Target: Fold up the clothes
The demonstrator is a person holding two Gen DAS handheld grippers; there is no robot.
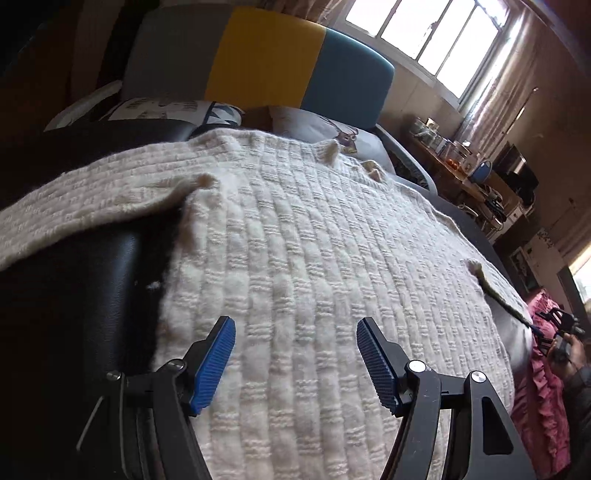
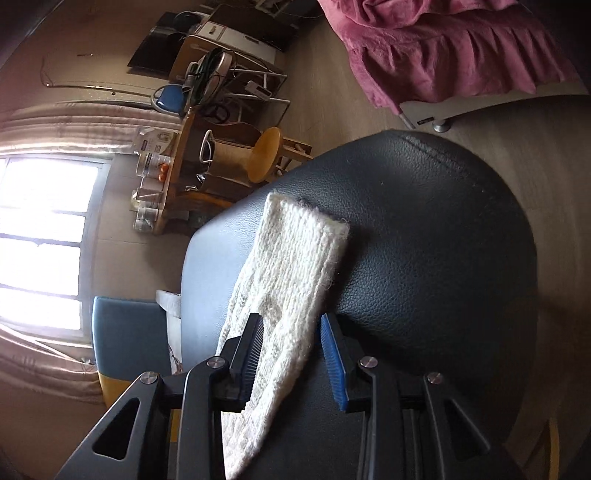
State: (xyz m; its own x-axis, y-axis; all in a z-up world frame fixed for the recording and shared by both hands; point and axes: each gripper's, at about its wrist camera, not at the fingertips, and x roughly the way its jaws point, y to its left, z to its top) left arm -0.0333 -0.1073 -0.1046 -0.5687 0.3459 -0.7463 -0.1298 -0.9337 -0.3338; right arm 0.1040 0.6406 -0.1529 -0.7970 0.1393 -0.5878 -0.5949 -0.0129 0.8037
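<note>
A cream knitted sweater (image 1: 295, 236) lies spread flat on a black leather surface (image 1: 92, 280). My left gripper (image 1: 295, 332) is open and empty, just above the sweater's near part. In the right wrist view one sweater sleeve (image 2: 295, 266) lies along the black surface (image 2: 424, 240), its cuff pointing away. My right gripper (image 2: 291, 332) is open with its jaws either side of the sleeve, not closed on it. The right gripper also shows small in the left wrist view (image 1: 554, 328) at the sweater's right edge.
Pillows (image 1: 317, 125) and a grey, yellow and teal headboard (image 1: 266, 55) lie beyond the sweater. A pink ruffled cloth (image 1: 543, 387) hangs at the right. A cluttered wooden table (image 2: 177, 177) and stool (image 2: 266, 155) stand by the window (image 1: 424, 29).
</note>
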